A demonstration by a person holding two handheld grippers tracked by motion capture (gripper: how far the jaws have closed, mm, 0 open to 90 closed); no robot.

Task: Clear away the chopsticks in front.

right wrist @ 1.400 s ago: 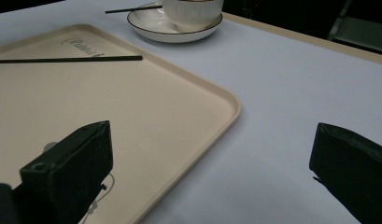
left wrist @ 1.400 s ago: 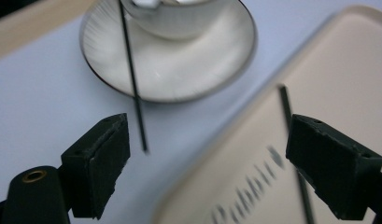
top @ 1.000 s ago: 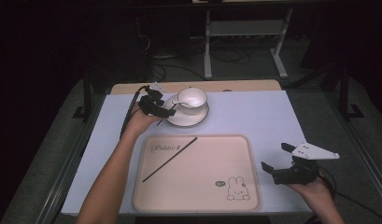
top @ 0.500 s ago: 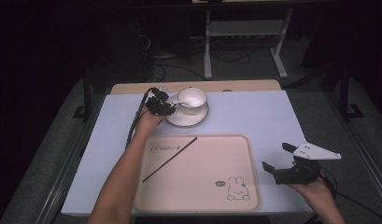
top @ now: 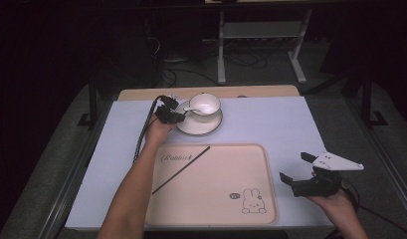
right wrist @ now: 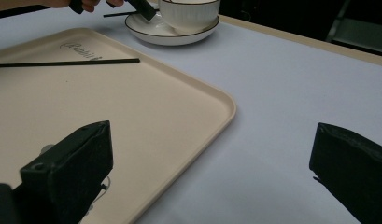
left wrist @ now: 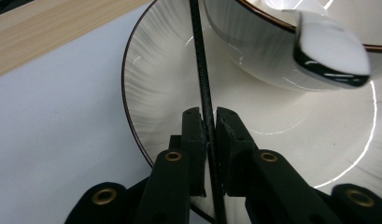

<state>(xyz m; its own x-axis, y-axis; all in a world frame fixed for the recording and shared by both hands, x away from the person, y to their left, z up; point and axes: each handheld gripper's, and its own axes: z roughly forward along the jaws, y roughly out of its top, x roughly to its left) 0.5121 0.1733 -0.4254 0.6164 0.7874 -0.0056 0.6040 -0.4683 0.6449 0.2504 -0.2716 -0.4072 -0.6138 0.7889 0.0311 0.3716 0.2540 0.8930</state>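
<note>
A white cup (top: 205, 104) with a white spoon (top: 191, 109) stands on a dark-rimmed saucer (top: 198, 127) at the back of the table. My left gripper (top: 170, 115) is at the saucer's left rim. Its jaws have just been closing and now pinch a thin black chopstick (left wrist: 200, 70) that lies across the saucer (left wrist: 156, 102); the pads (left wrist: 193, 135) press on it. A second black chopstick (top: 181, 170) lies slantwise on the beige tray (top: 211, 199). My right gripper (top: 293, 166) hovers open, with nothing in it, just right of the tray.
The tray has a rabbit drawing (top: 253, 201) at its front right. A light blue mat (top: 290, 124) covers the table, with a wooden strip (top: 141, 93) along the back edge. A metal stand (top: 260, 35) and cables are on the floor beyond.
My left gripper has dropped to the saucer's left rim and its jaws have closed on the black chopstick. The right gripper has stayed where it was.
</note>
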